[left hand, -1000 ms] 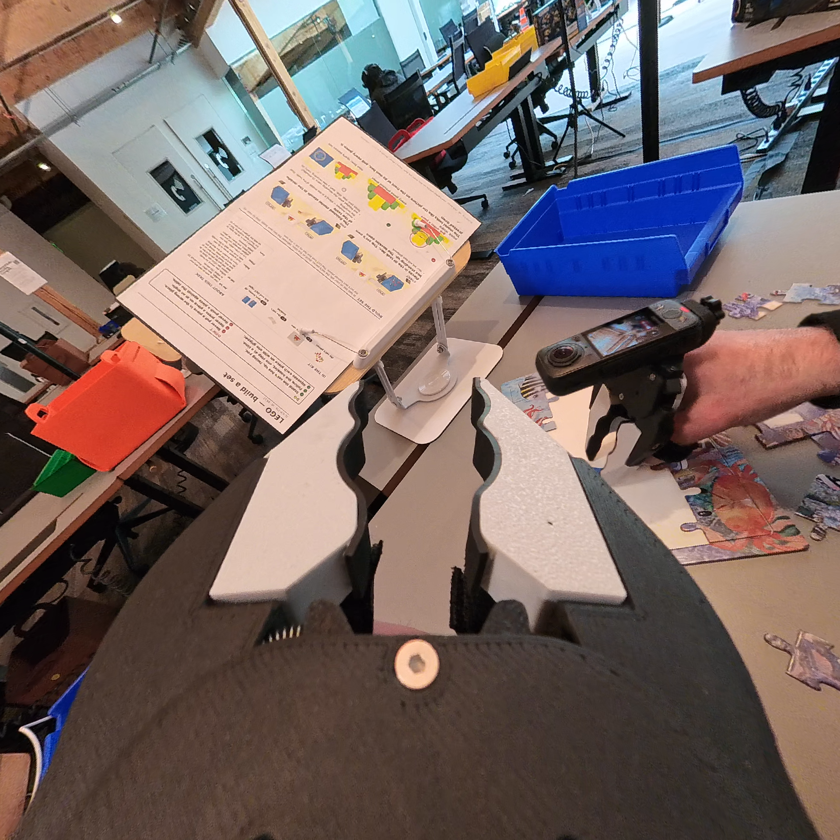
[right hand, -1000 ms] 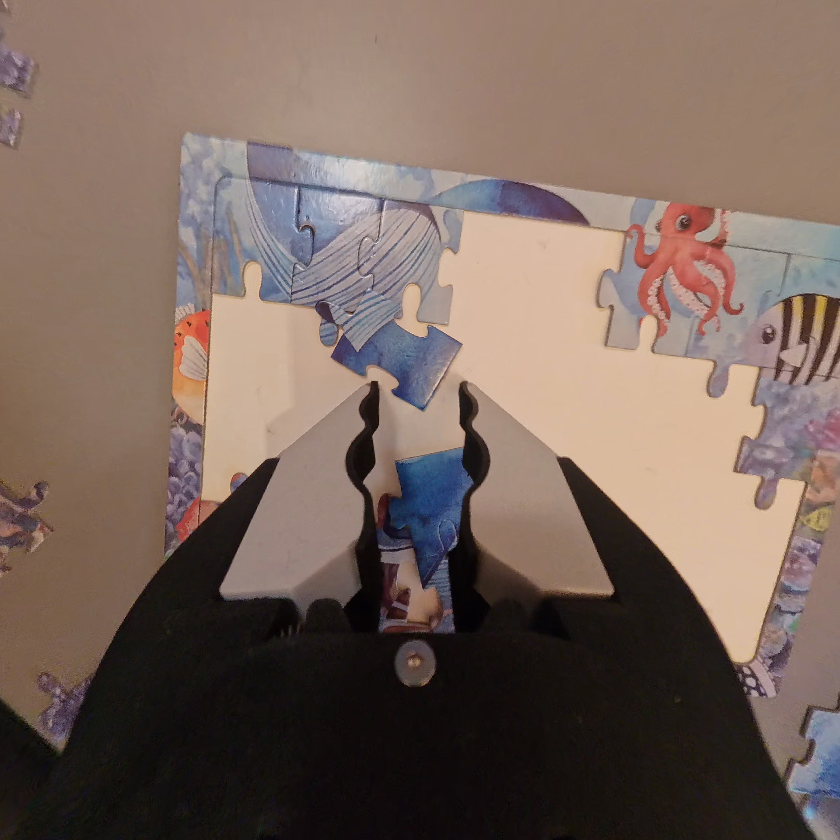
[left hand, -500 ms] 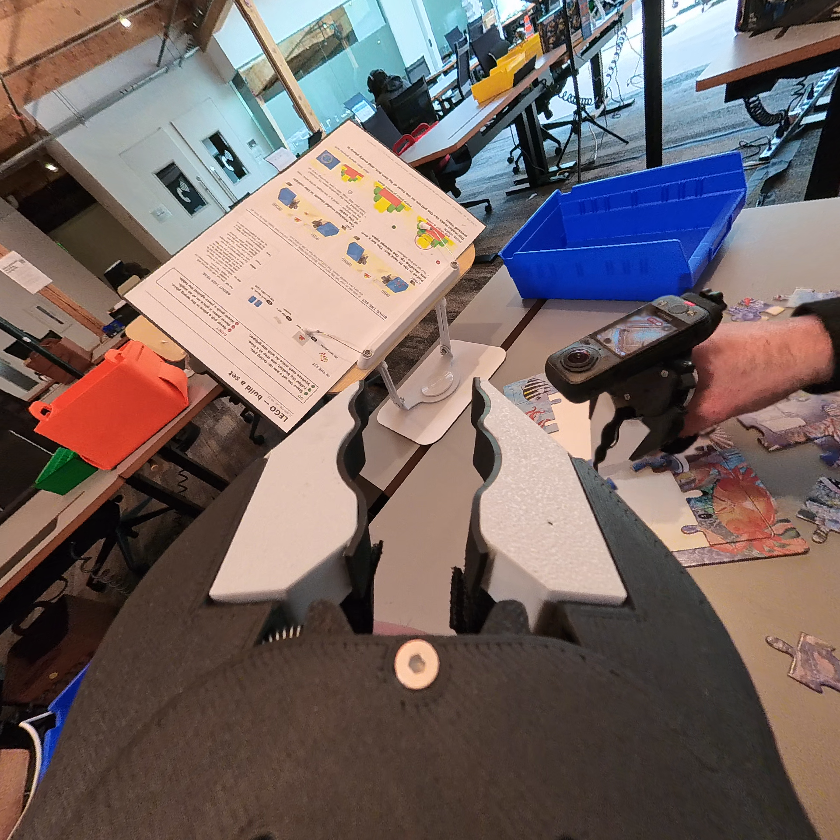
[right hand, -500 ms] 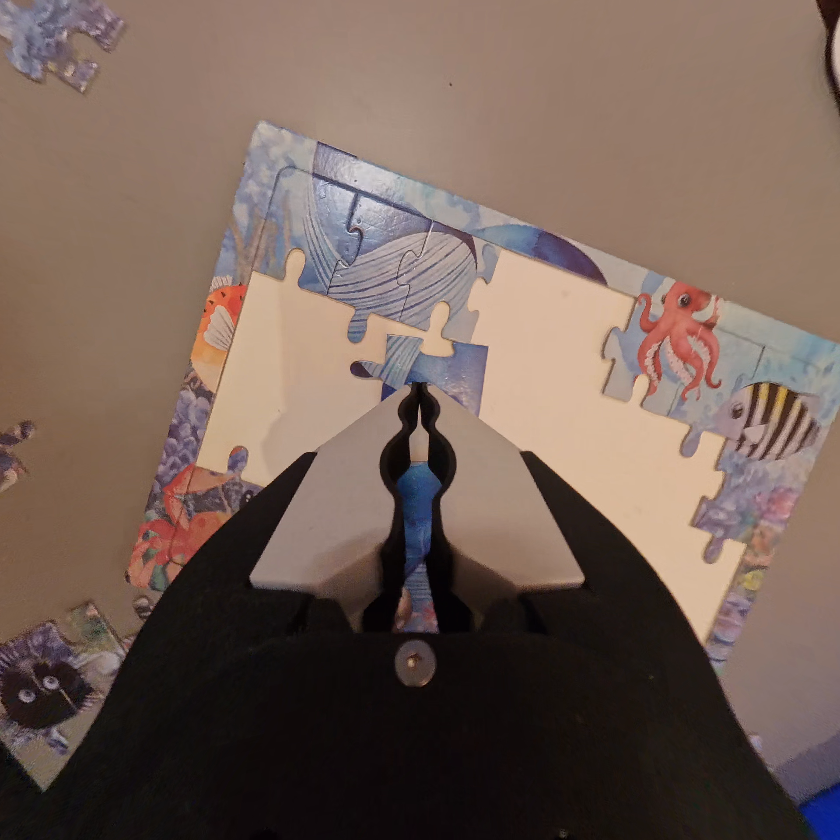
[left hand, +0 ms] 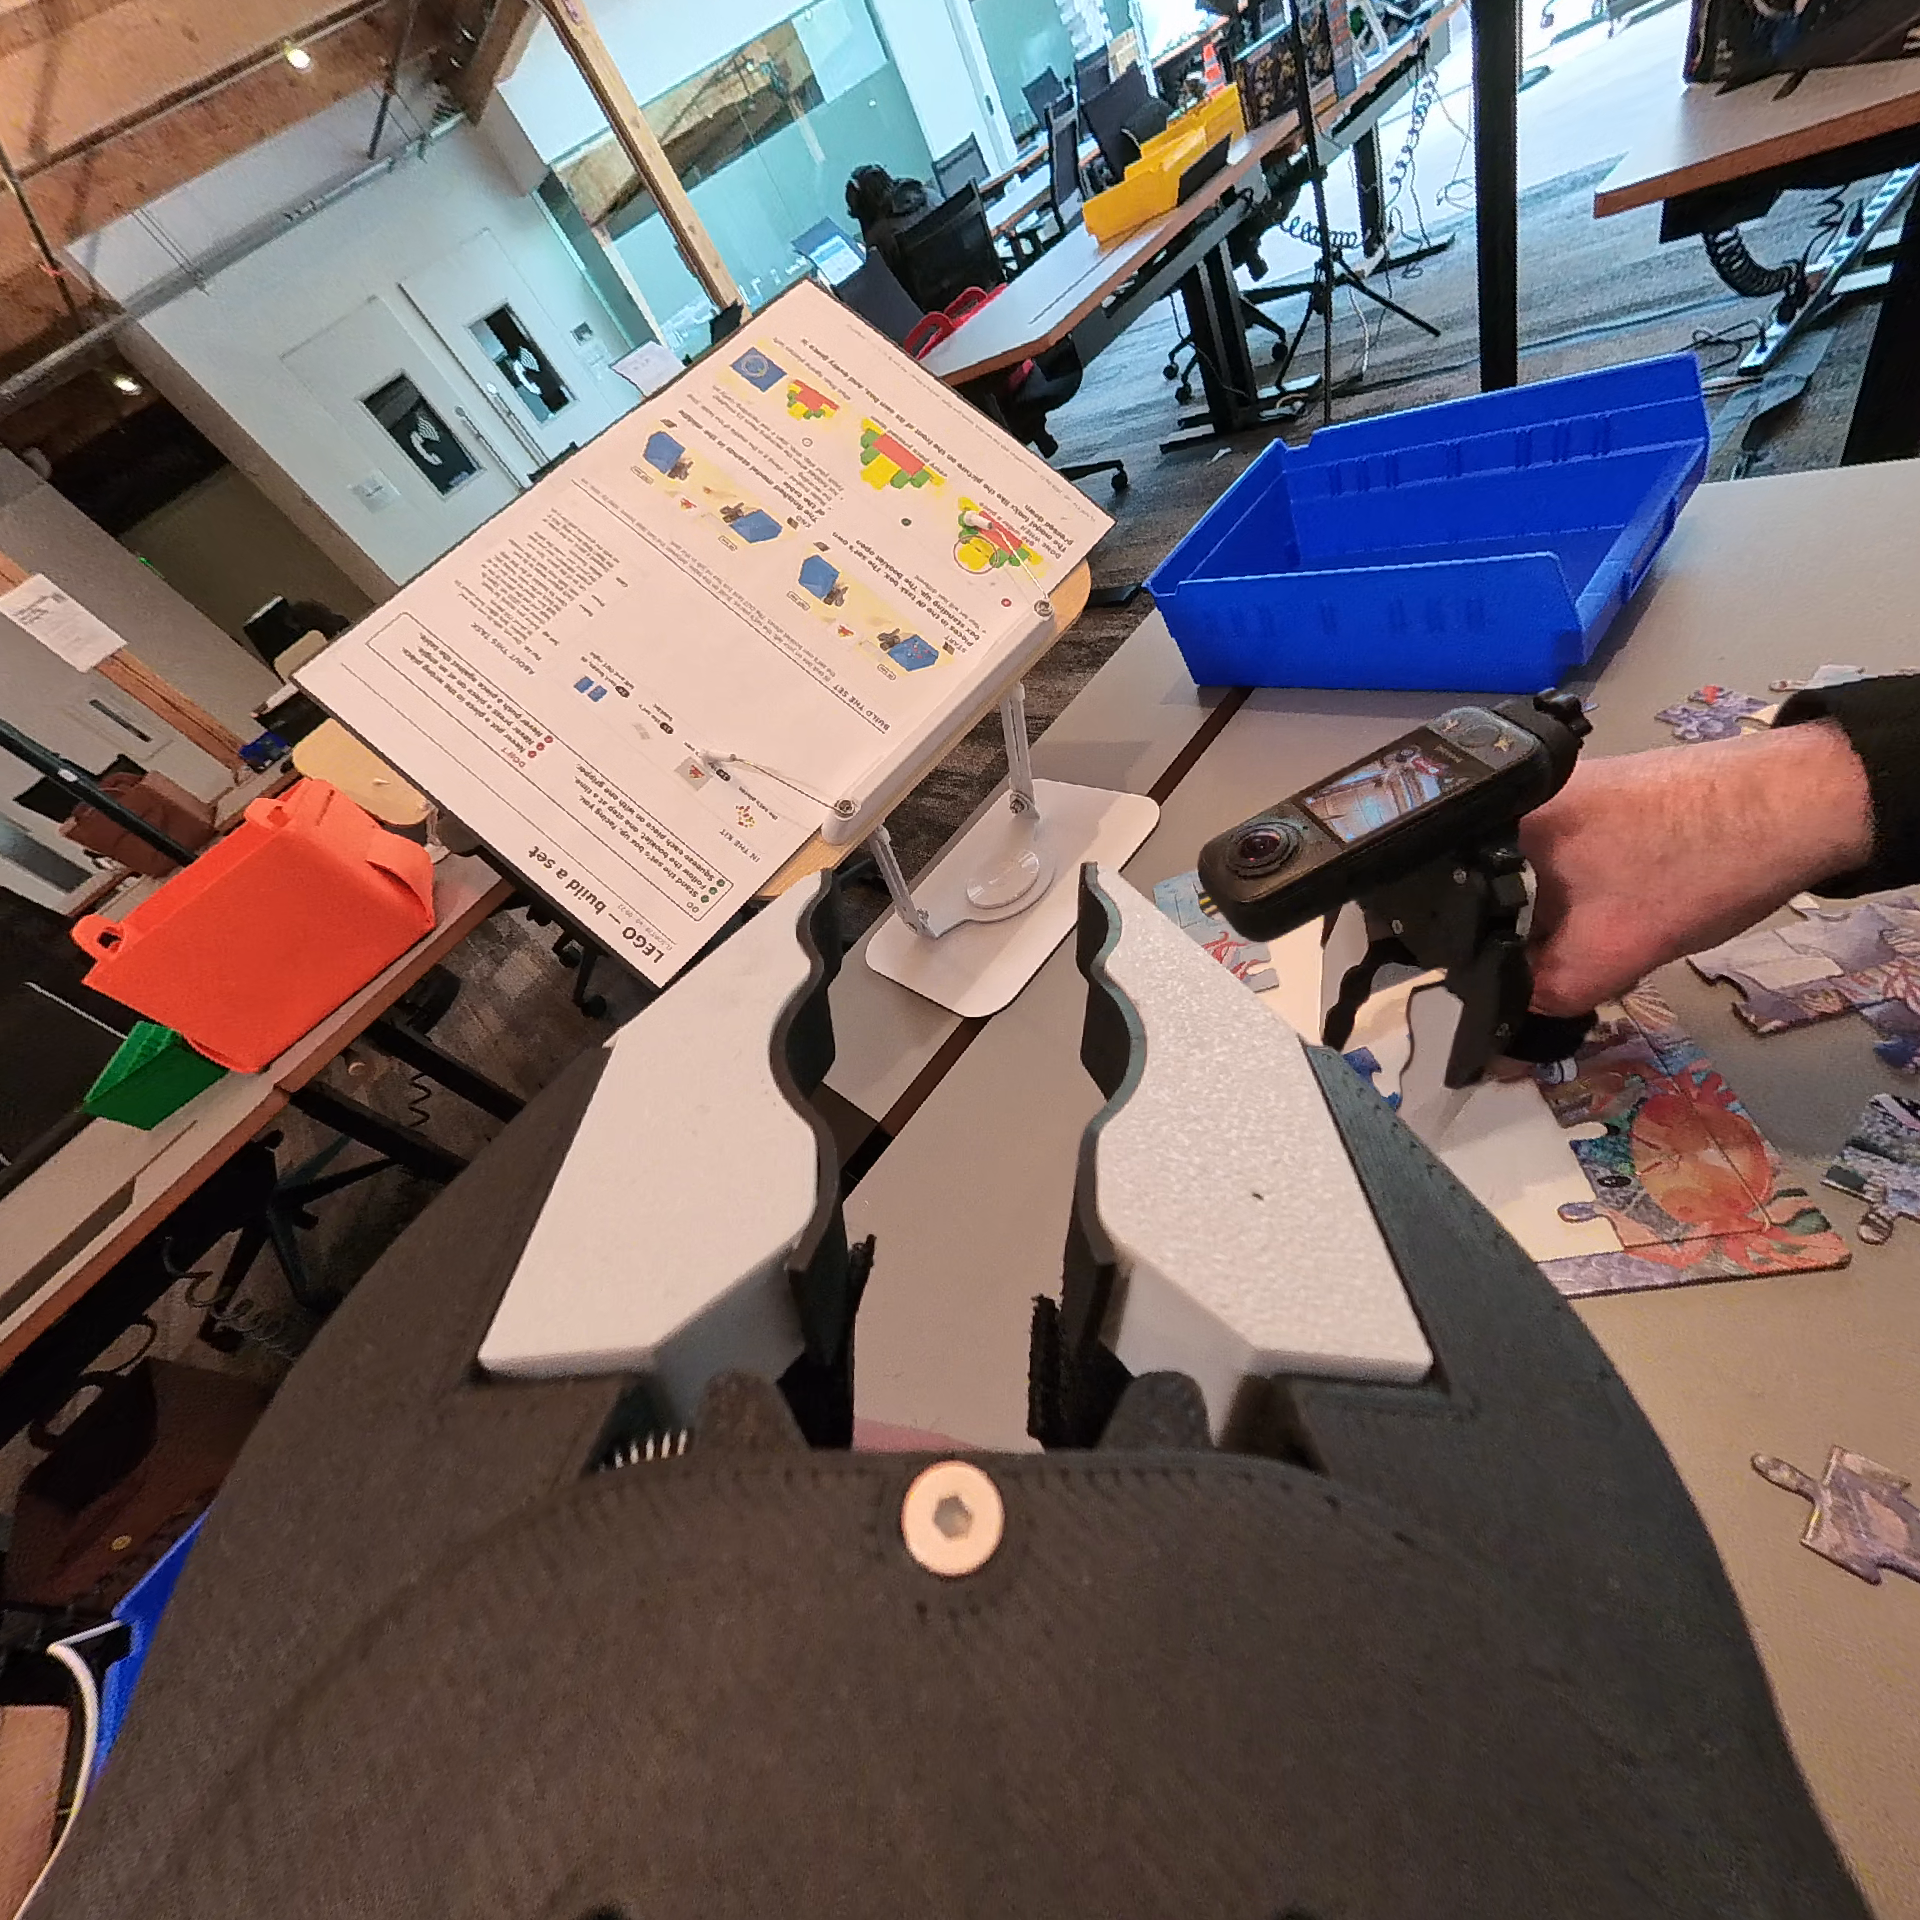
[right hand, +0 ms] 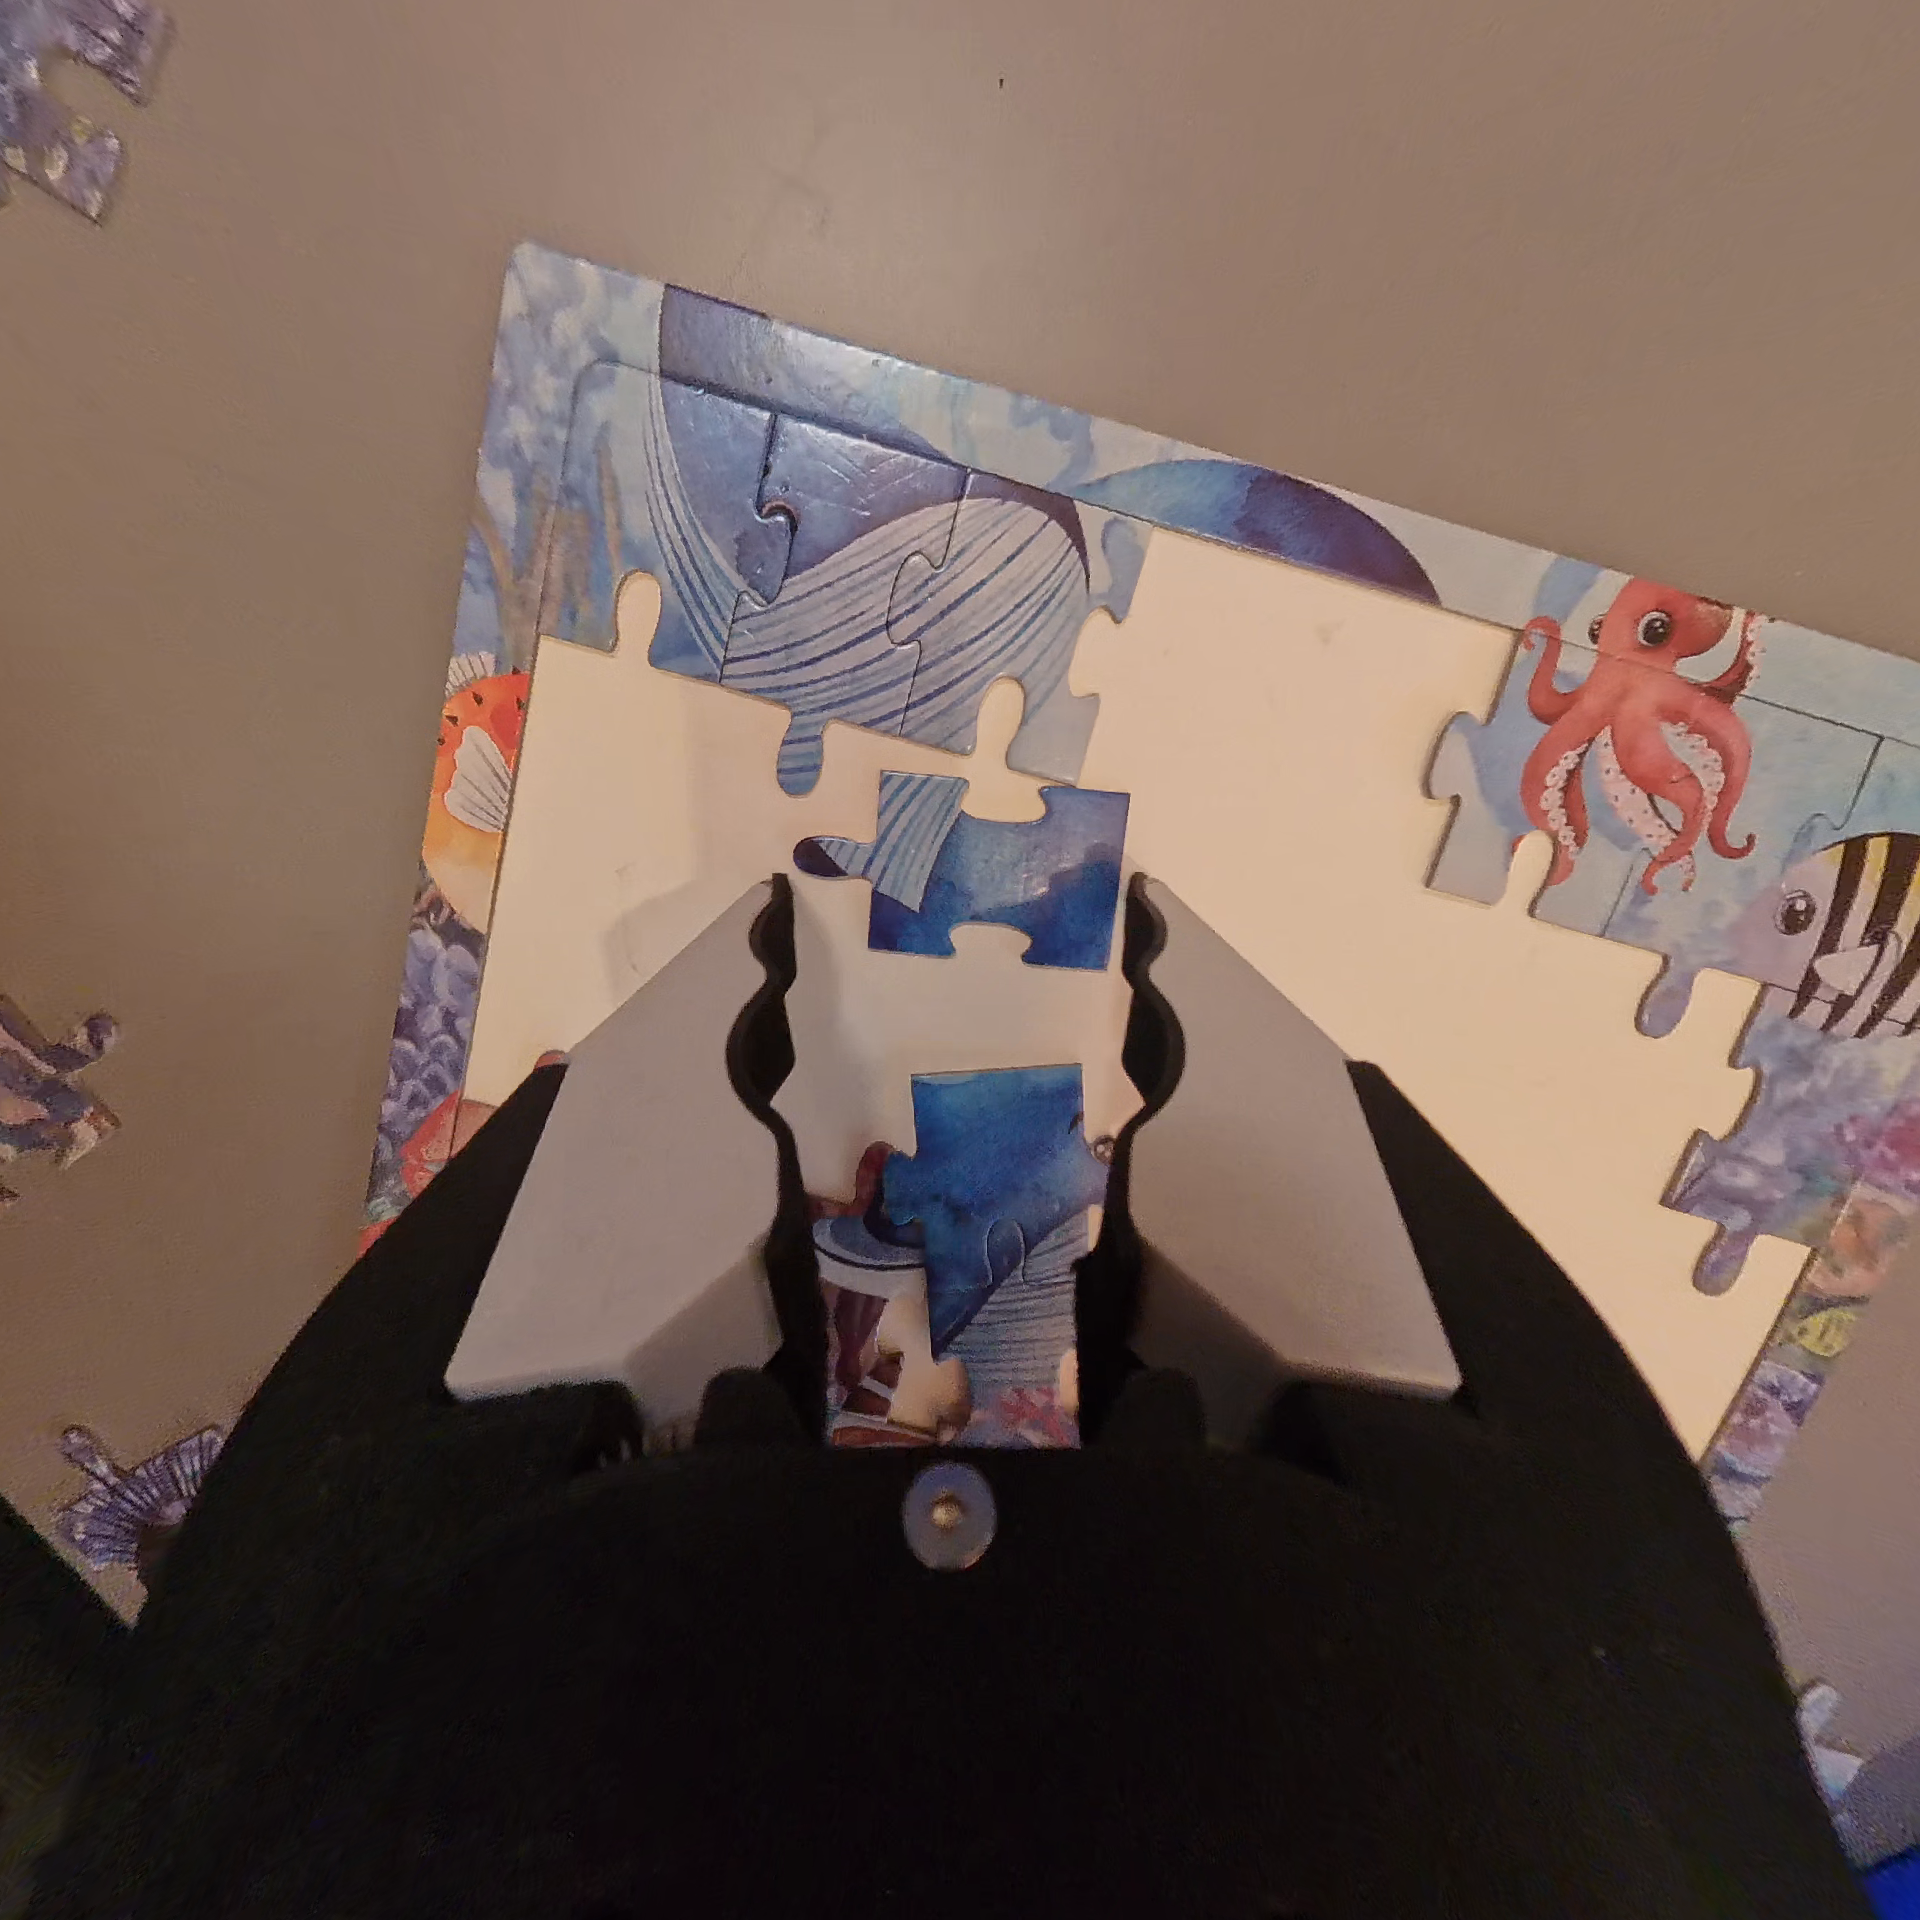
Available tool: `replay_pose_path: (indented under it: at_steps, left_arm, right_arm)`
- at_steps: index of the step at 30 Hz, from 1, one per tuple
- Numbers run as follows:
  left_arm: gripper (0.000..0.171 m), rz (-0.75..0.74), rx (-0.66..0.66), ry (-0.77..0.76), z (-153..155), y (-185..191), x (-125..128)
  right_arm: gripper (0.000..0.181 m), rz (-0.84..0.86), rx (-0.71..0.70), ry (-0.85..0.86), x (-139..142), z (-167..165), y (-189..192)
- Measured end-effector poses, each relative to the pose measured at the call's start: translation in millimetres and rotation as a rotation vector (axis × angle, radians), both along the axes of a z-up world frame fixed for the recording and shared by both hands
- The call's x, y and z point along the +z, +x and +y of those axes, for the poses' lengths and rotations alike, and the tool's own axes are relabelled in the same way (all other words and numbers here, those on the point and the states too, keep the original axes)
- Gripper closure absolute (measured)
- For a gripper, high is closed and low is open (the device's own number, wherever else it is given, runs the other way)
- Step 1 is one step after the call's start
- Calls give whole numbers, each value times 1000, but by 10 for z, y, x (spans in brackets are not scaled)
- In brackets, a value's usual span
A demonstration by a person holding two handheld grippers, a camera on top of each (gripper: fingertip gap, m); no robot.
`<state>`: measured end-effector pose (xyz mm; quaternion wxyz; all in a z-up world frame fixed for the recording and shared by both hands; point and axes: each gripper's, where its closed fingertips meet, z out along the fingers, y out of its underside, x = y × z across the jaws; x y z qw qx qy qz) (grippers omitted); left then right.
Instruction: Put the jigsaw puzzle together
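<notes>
1. The right gripper (right hand: pixel 956 904) is wide open over the sea-picture puzzle tray (right hand: pixel 1299 748).
2. A loose blue puzzle piece (right hand: pixel 997 883) lies flat between its tips, just below the whale pieces (right hand: pixel 831 582).
3. The left gripper (left hand: pixel 956 914) is open too, holding nothing.

We held our left gripper (left hand: pixel 956 997) above the bench (left hand: pixel 1683 1382) with its jaws apart and nothing between them. Near the bench's far edge stood a blue bin (left hand: pixel 1444 561) and a tilted instruction sheet on a stand (left hand: pixel 707 623). Toward the right edge, our right gripper (left hand: pixel 1403 1013) hung over the puzzle board (left hand: pixel 1704 1174), loose pieces (left hand: pixel 1849 1507) lying around.
</notes>
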<state>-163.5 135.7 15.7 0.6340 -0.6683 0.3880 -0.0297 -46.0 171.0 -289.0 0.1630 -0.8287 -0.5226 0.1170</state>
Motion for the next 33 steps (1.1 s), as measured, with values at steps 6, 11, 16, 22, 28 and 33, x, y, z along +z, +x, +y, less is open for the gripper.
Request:
replay_pose_path:
  at_steps: [6,11,16,22,28,33]
  left_arm:
    - [128,-4,0,0,2,-11,0]
    - [128,-11,3,4,-9,-37,14]
    - [128,-13,2,4,-7,-41,14]
    - [128,-9,7,1,5,-49,4]
    - [128,-6,18,-5,23,-73,-14]
    - [128,-9,28,-10,49,-108,-30]
  right_arm:
    - [137,16,34,-5,6,65,44]
    - [137,-11,103,12,4,51,48]
    - [137,-93,259,59,74,49,85]
    - [137,-283,529,200,239,223,134]
    - [137,-469,743,286,260,507,145]
    - [137,-529,835,274,217,653,140]
